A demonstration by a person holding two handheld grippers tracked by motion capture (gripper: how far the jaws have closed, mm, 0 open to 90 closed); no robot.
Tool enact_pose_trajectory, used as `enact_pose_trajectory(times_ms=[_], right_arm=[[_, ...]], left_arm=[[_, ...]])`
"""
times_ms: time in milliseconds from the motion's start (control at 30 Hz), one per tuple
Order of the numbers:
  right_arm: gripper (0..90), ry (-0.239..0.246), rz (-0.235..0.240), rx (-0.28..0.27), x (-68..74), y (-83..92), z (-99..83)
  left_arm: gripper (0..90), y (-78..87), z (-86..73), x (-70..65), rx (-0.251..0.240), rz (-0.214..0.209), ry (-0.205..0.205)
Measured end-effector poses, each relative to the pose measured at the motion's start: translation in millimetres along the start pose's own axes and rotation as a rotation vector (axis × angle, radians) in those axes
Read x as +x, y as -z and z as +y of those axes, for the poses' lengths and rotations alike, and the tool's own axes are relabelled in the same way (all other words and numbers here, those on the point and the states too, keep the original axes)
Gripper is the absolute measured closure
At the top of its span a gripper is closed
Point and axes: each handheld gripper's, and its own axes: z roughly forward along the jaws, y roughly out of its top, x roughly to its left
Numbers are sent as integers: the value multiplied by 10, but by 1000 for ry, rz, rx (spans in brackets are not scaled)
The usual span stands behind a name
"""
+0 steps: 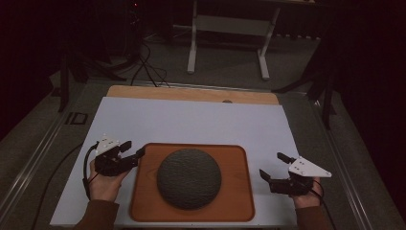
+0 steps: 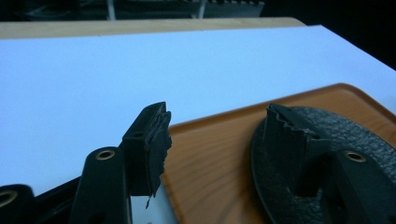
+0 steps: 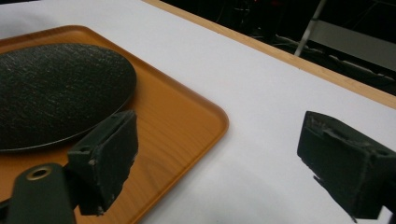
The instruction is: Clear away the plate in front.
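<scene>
An orange-brown wooden tray (image 1: 237,194) lies at the near middle of the white table top. On it rests a round, dark, textured disc (image 1: 189,178). My left gripper (image 1: 135,148) is open at the tray's far left corner. In the left gripper view the tray rim (image 2: 219,116) runs between the jaws of the left gripper (image 2: 217,135), and the disc (image 2: 359,133) lies behind the right jaw. My right gripper (image 1: 271,164) is open just right of the tray, over the white surface. In the right gripper view the tray (image 3: 187,121) and disc (image 3: 56,88) sit left of the right gripper (image 3: 219,158).
The white sheet (image 1: 191,122) covers a wooden table whose bare edge (image 1: 191,93) shows at the back. A white metal stand (image 1: 230,24) and dark cables (image 1: 148,67) are on the floor beyond. The room around is dark.
</scene>
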Motion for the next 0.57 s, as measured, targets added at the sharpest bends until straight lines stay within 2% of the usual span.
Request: enact_pose_trajectory(times_ms=[167,367,467,567], right_arm=[[115,-19,-15,-10,-45,41,-14],[114,-36,-24,-29,-82,87,-24],[114,-40,-25,-35,-92,101,-29],[114,-43,-28,-44,-98,109,-30]], left_arm=[[355,93,3,89,-43,46,4],[262,229,13,169,-82,107,-25],[209,298,8,194,-98,171,-64],[186,355,-10,249,-108,192,-58]])
